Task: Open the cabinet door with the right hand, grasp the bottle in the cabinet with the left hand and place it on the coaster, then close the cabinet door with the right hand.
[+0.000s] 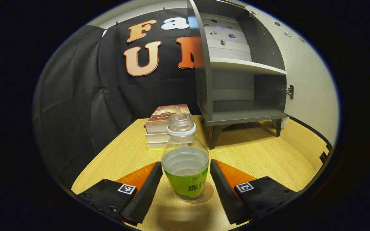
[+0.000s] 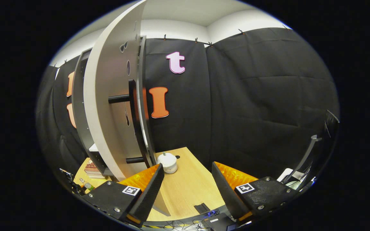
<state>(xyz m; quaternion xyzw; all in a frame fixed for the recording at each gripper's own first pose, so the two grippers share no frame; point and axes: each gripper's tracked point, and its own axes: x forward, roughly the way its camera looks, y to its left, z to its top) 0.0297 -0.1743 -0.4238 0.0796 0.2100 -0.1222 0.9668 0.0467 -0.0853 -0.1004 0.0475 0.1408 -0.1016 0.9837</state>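
Observation:
A clear, uncapped bottle with a green label and some water stands upright on a round brown coaster on the wooden table. My left gripper is open, and its fingers flank the bottle closely on both sides. Behind it the grey cabinet stands open with bare shelves. Its white door is swung out to the right. In the right gripper view that door is seen nearly edge-on, with its black bar handle. My right gripper is open, holding nothing, just right of the door's lower edge.
A stack of books lies left of the cabinet. A small white round object sits on the table beyond the door. Cables and small devices lie at the near table edge. A metal stand rises at the right.

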